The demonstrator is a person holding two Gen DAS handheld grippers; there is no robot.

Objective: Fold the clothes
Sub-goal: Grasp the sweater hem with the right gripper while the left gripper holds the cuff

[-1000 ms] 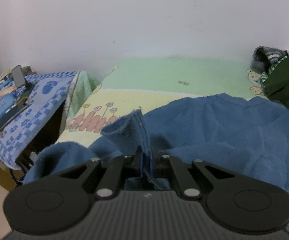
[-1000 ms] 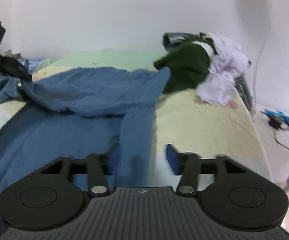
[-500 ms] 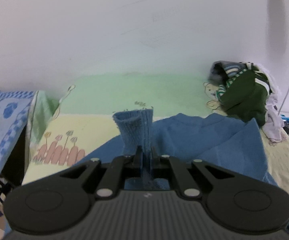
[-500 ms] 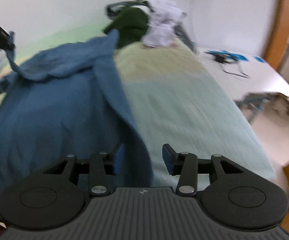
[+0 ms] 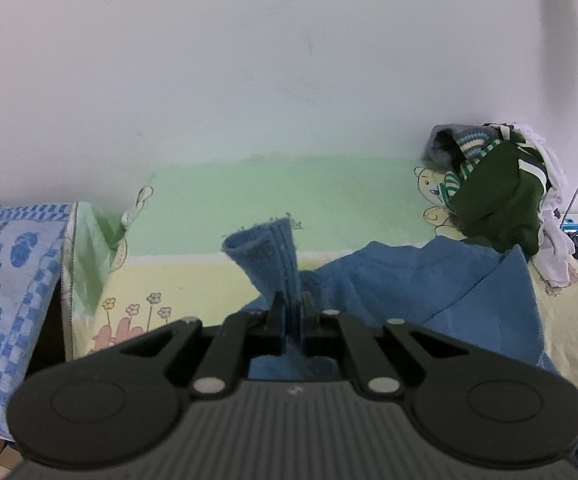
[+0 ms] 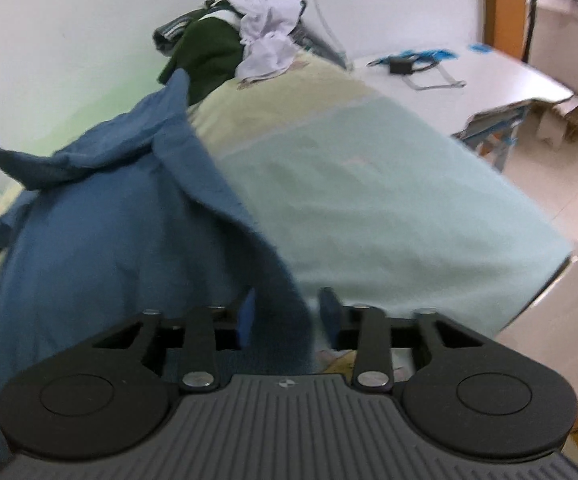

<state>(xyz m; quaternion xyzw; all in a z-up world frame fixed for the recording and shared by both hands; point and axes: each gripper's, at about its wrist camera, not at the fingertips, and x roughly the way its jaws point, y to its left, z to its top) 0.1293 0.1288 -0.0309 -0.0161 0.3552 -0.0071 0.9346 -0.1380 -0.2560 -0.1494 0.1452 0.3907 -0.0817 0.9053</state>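
Left wrist view: blue garment (image 5: 429, 280) spread on bed (image 5: 249, 188), its cuff (image 5: 267, 252) pinched in left gripper (image 5: 292, 320). Right gripper (image 6: 285, 320): jaws just closing, gap remaining, garment edge between them. Clothes pile (image 5: 497, 196) at far end.

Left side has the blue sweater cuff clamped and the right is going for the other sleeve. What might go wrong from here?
1. The right gripper has just been closing, but its jaws still stand apart around the blue knitted sweater's sleeve; lifting now could drop it.
2. The left gripper pinches only the ribbed cuff, so a hard pull may slip it free.
3. The sweater's far edge reaches the dark green garment in the pile; dragging could snag it.
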